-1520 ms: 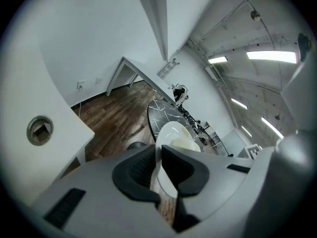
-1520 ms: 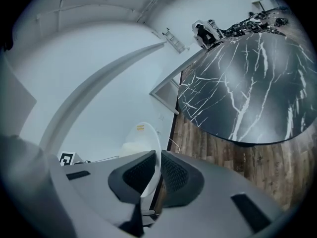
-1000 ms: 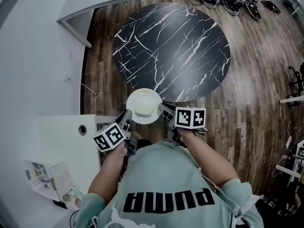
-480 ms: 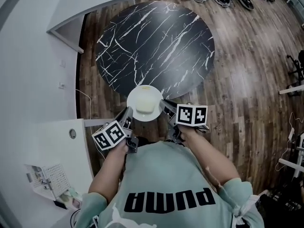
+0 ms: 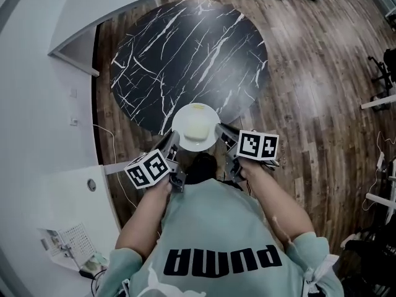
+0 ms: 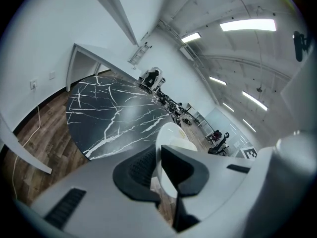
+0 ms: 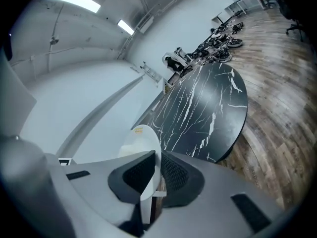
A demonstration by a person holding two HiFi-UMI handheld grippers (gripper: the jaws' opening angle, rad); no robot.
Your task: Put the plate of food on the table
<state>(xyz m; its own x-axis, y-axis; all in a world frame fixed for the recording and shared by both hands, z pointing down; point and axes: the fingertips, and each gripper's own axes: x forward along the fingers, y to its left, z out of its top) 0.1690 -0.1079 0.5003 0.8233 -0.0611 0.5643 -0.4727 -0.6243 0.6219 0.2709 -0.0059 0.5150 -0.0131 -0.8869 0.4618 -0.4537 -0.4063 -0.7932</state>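
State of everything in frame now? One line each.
plate: held in the air by its rim from both sides, at the table's near edge, not set down.
food: pale lump lying on the plate.
left gripper: shut on the plate's rim.
right gripper: shut on the plate's rim.
round table: dark marbled top, plate not on it yet.

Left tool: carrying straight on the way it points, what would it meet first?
Probably the black round table: the left tool, shut on the plate rim, points down toward its near edge, though depth is unclear.
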